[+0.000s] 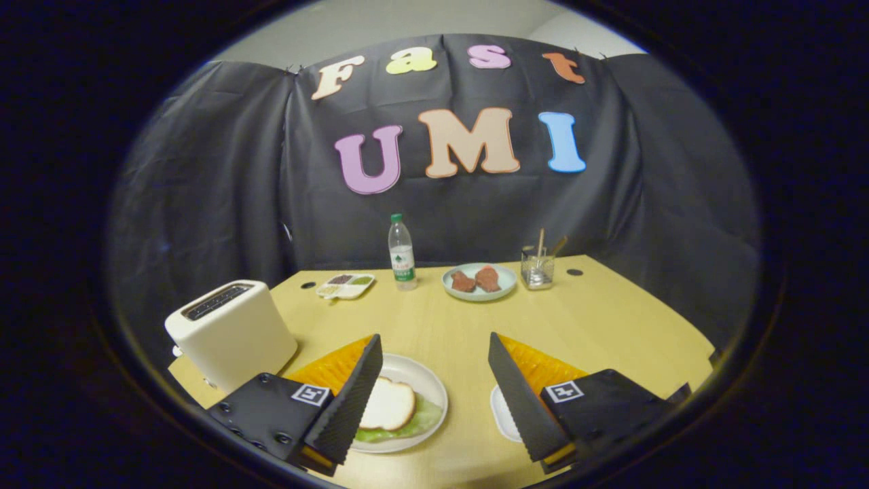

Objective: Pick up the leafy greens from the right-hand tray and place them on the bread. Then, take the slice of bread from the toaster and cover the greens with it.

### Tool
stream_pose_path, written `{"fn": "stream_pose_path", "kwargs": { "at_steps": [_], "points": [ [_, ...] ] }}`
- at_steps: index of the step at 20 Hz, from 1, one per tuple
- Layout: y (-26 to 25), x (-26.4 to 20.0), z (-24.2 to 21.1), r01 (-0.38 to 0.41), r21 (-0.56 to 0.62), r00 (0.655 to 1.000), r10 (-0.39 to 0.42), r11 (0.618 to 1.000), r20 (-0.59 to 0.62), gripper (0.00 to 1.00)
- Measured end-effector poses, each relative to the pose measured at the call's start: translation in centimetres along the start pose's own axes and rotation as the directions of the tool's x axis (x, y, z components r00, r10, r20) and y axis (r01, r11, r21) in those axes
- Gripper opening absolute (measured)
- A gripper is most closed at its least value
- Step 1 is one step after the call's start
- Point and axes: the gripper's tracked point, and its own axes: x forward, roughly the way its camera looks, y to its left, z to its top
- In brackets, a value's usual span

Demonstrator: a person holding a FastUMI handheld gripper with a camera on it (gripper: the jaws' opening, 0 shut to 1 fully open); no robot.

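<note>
Gripper view looks over a yellow bench [448,326] with the hand-held gripper [434,370] above its near part. Its two fingers are spread wide apart and nothing is between them, so it is released. Just beside the left finger [353,401], partly behind it, a white plate [428,387] lies on the bench. On this plate a slice of bread [388,404] lies on top of the leafy greens [417,422], whose green edge comes out from under the bread. By the right finger [519,401] a part of a white tray [501,414] can be seen. Left of the gripper stands a white toaster [231,333], with dark slots on its top. Well beyond the fingers, near the black cloth wall, there are a small divided dish [345,285], a plastic bottle [402,252], a pale plate with two brown pieces [479,281] and a glass with sticks [538,269].
</note>
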Motion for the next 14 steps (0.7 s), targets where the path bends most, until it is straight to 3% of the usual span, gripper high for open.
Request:
{"fn": "stream_pose_path", "kwargs": {
  "at_steps": [3, 6, 14],
  "points": [
    [-1.0, -0.4, 4.6, 0.019, -0.021, 0.996, -0.017, 1.000, 0.083, 0.99],
    [-0.6, -0.7, 6.5, -0.027, -0.017, 0.993, 0.028, 1.000, 0.114, 0.99],
    [-0.8, -2.2, 5.5, -0.162, -0.014, 0.973, 0.162, 0.987, 0.162, 0.99]
  ]
}}
